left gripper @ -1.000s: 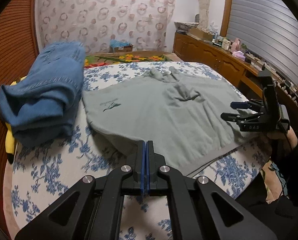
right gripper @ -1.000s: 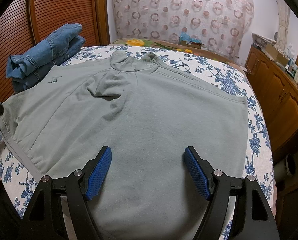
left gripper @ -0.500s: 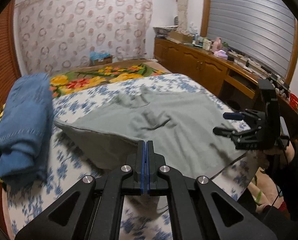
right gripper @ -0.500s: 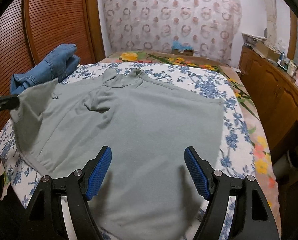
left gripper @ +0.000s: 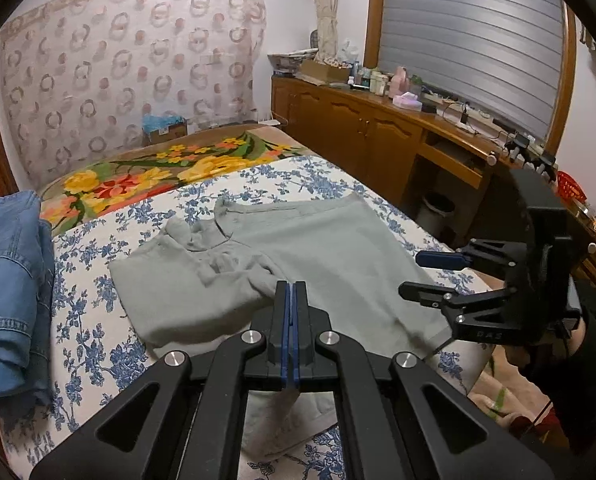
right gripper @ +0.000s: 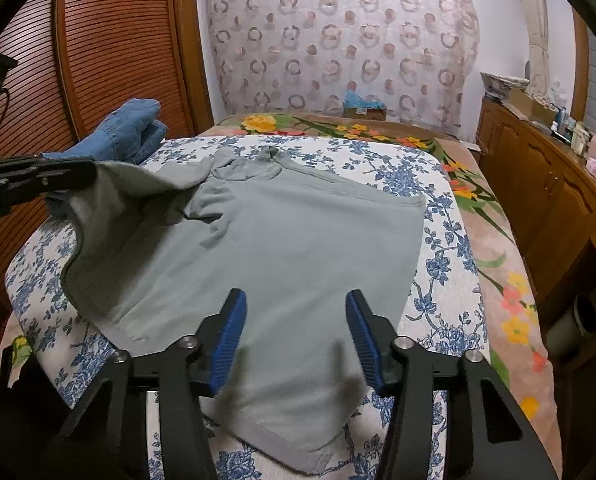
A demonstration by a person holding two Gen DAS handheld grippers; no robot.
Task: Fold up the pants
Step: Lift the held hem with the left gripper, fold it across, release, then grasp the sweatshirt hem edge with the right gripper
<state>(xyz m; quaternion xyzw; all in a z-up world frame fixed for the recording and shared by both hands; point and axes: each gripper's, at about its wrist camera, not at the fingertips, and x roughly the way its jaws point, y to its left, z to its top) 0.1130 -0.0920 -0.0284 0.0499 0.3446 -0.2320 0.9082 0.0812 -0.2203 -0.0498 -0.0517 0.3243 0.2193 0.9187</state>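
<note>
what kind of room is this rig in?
Most likely a home bedroom: a bed with a blue floral cover, a wooden slatted wardrobe door beside it, and a long wooden sideboard cluttered with bottles under a shuttered window.

The left tool [left gripper: 289, 308] hides the grey garment's [left gripper: 338, 264] pinched edge; small items on the sideboard [left gripper: 378, 128] stay unreadable.

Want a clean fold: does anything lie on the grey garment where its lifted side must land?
Nothing rests on the grey garment. Only the right gripper hangs over its near edge, jaws having just been closing on nothing. The jeans lie aside.
</note>
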